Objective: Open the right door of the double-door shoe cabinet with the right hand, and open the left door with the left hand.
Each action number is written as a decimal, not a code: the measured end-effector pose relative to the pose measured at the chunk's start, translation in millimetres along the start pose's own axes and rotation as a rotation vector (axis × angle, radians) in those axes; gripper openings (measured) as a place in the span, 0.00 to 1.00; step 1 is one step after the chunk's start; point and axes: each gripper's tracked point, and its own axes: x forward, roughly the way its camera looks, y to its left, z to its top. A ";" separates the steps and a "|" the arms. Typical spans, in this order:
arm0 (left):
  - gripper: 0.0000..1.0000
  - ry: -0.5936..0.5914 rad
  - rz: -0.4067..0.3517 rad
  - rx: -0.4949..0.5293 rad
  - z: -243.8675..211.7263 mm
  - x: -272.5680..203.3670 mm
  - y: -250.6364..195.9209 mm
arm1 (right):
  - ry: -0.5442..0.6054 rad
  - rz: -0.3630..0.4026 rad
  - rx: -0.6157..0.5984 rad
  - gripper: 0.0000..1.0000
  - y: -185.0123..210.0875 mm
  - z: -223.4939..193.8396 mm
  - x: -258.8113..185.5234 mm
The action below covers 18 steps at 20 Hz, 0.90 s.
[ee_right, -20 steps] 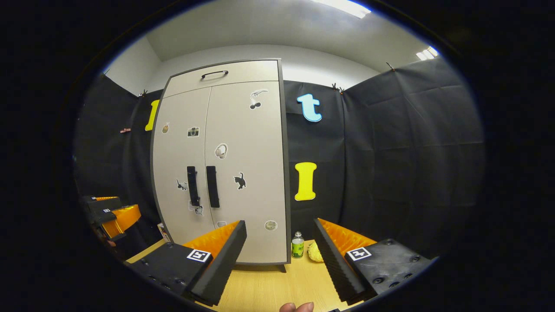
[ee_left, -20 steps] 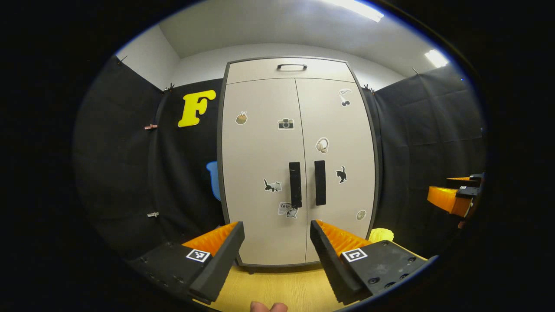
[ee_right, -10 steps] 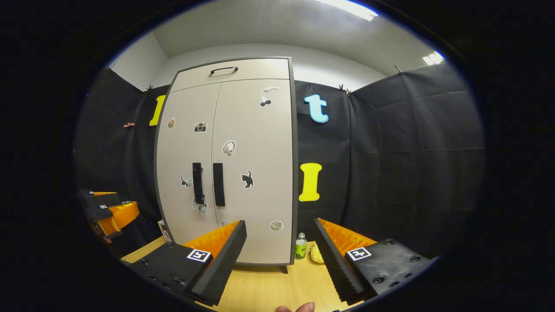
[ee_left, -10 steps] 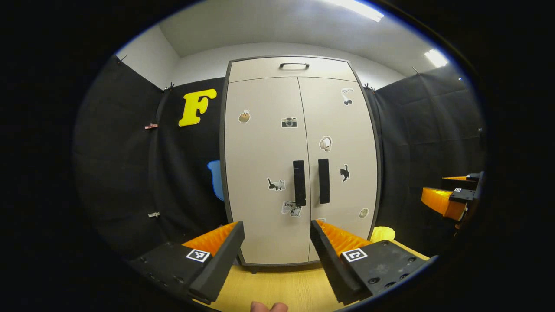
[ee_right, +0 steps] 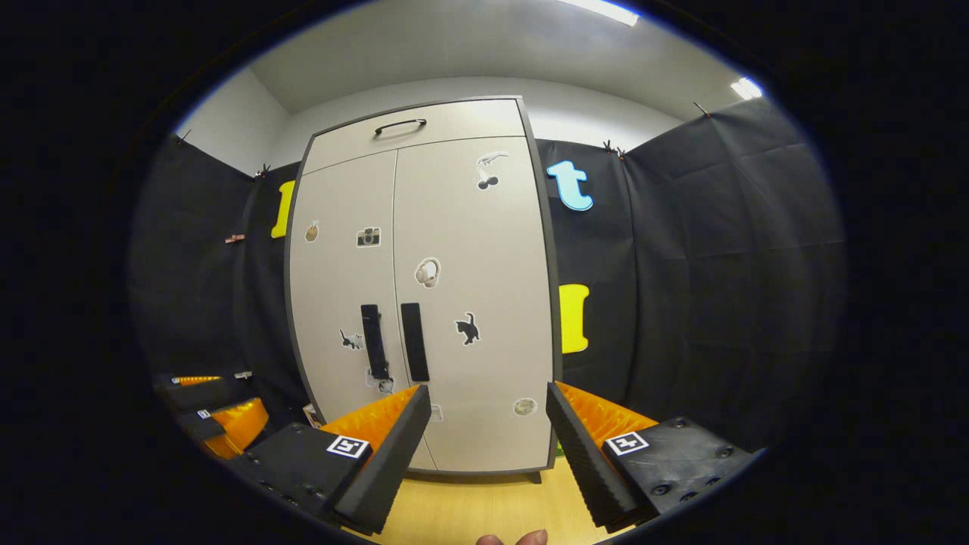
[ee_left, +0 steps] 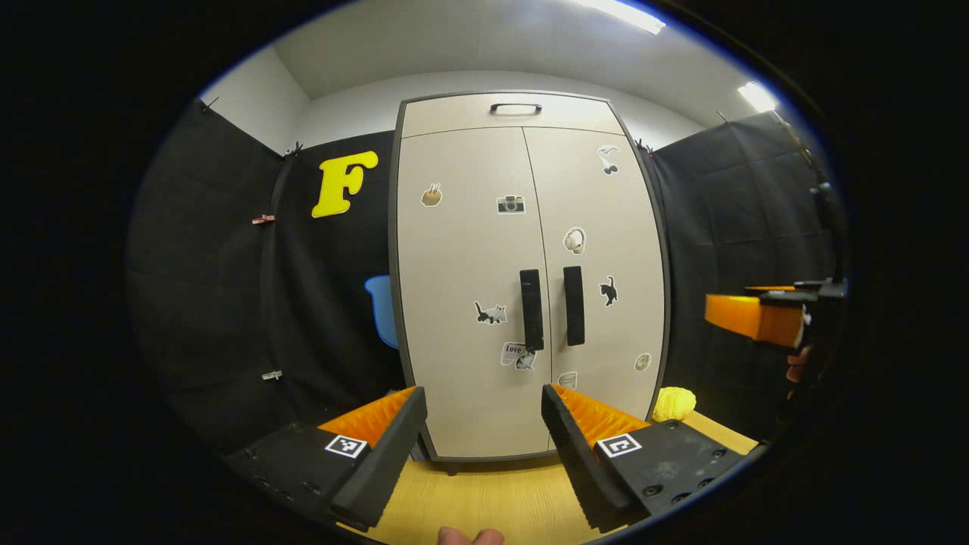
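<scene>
Both tools, the right tool and left tool, are gaping apart, gripping nothing. The right door handle and left door handle are sitting just beside each other, risking a grab of the wrong one.

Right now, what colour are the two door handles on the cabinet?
Black, both handles, upright bars against the pale cabinet doors. Clearest in the left gripper view.
</scene>
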 end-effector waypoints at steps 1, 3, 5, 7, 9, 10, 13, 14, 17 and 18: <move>0.95 0.006 -0.001 -0.002 -2.9 -1.0 0.9 | -0.009 0.009 0.004 0.98 8.0 4.6 10.0; 0.95 0.013 0.002 -0.004 -6.6 -5.0 4.6 | -0.018 0.032 0.013 0.99 25.2 10.0 30.9; 0.95 0.012 0.007 -0.001 -8.0 -6.8 9.1 | -0.010 0.049 0.016 0.99 39.7 8.8 51.2; 0.95 0.009 0.012 -0.001 -8.7 -9.6 13.7 | -0.001 0.057 0.007 0.99 52.2 5.0 71.9; 0.95 0.014 0.016 -0.013 -10.3 -10.2 19.6 | 0.005 0.056 -0.006 0.99 62.2 -0.5 93.2; 0.95 0.017 0.017 -0.017 -12.3 -10.4 21.5 | 0.003 0.051 -0.014 0.99 65.4 -2.4 103.5; 0.95 0.024 0.023 -0.016 -15.9 -10.1 29.4 | 0.008 0.038 -0.039 0.99 74.1 -12.3 133.2; 0.95 0.025 0.025 -0.015 -17.2 -11.0 31.5 | 0.010 0.040 -0.047 0.99 78.9 -16.5 142.7; 0.95 0.032 0.028 -0.024 -21.8 -8.5 37.7 | 0.026 0.046 -0.082 0.99 92.7 -28.2 169.3; 0.95 0.035 0.030 -0.028 -23.7 -8.9 39.7 | 0.030 0.044 -0.089 0.99 96.3 -31.8 176.7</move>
